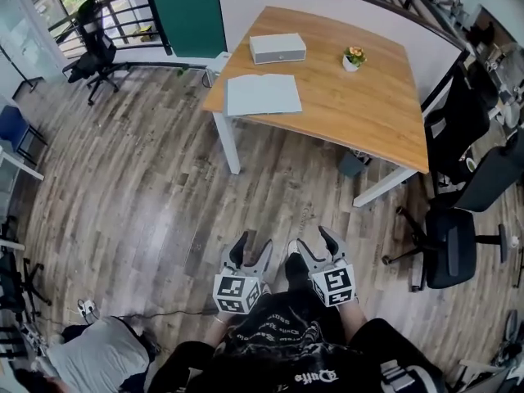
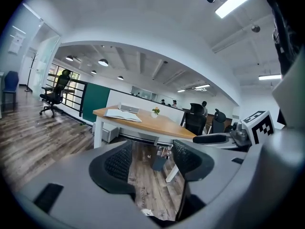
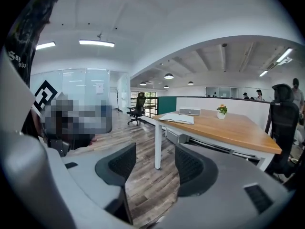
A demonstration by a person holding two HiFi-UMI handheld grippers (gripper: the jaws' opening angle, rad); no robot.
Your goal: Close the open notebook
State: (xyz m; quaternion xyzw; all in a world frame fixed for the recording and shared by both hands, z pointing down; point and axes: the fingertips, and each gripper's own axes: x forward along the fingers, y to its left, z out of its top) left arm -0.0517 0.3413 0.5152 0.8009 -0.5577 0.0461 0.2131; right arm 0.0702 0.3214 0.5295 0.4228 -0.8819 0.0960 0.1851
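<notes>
Task status: not begun, judged from how things lie. Notebook point(image 1: 263, 94): open, pages up, flat on the bench point(image 1: 360, 105) at its left end, close to the near left corner; neither cover is lifted. White box point(image 1: 277, 47): just beyond the notebook, on the far side. Potted flower point(image 1: 354, 58): to the right of the box, apart from the notebook. Left gripper point(image 1: 252, 250): held low in front of the person, over the wooden floor point(image 1: 147, 195), well apart from the bench; its fingers point(image 2: 119, 162) stand wide apart with only floor showing between them. Right gripper point(image 1: 314, 245): just beside the left, also well short of the bench; its fingers point(image 3: 189, 166) likewise spread wide and hold nothing. Outstanding: the whole approach to the bench, taking up one half of the notebook, and folding it over onto the other half.
</notes>
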